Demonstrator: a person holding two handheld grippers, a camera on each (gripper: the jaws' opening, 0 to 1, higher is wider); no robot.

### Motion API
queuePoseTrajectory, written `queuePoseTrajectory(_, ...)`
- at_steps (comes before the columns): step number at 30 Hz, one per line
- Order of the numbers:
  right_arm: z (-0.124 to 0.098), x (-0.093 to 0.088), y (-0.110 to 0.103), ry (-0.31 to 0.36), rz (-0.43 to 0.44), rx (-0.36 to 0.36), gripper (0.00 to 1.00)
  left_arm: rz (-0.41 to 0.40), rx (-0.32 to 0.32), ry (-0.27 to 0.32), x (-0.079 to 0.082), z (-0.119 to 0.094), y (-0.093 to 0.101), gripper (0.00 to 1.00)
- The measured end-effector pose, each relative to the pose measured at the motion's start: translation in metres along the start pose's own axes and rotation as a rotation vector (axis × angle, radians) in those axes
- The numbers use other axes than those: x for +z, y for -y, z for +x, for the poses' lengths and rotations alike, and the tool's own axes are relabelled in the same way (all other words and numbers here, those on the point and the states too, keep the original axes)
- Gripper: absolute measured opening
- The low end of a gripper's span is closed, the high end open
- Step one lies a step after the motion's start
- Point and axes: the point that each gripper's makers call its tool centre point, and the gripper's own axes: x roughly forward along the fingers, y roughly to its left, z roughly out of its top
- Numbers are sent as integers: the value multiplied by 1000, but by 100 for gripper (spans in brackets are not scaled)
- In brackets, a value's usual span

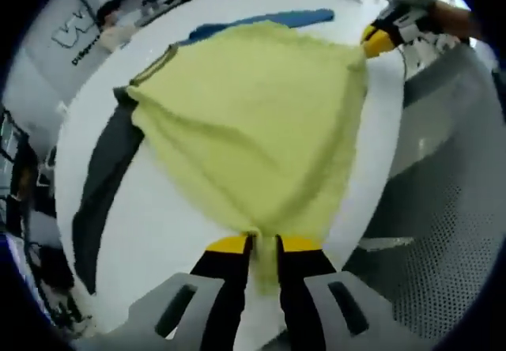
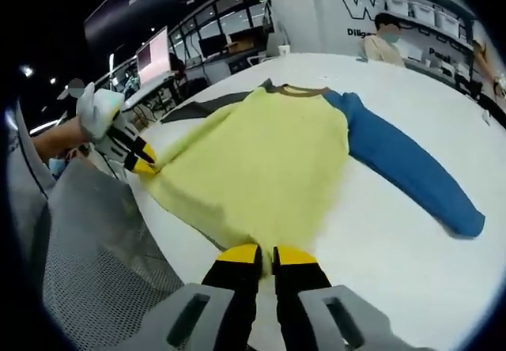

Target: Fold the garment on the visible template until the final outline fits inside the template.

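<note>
your left gripper (image 1: 262, 244) and right gripper (image 2: 266, 254) each have their jaws pinched on a hem corner of the shirt (image 1: 253, 122). it lies on the white table (image 2: 395, 248), body running straight away from both toward the collar (image 2: 304, 91), so neither is nearer. the fold goes forward along that axis.

Pale yellow body on the garment (image 2: 261, 161), one sleeve (image 2: 403, 165) bright blue, the other sleeve (image 1: 107, 181) dark grey, an olive-brown collar (image 2: 304, 92) at the neck; it's all on a white table (image 2: 395, 264); grippers black with yellow tips, left gripper (image 1: 263, 244), right gripper (image 2: 267, 254)
</note>
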Motion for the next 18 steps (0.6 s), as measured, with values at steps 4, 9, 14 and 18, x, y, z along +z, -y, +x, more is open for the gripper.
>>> queuePoseTrajectory(4,-8,9,9,31,27,-23,5,-69,44,76,-3,-10,-25,42)
queuePoseTrajectory(9,-17,21,26,64,40,-62,5,-182,14,213,-4,-19,-48,40)
queuePoseTrajectory(14,-25,28,60,83,51,-123,6,-350,64,275,-9,-24,-79,43)
queuePoseTrajectory(18,-33,27,84,102,86,-190,8,-465,107,407,-3,-35,-108,45)
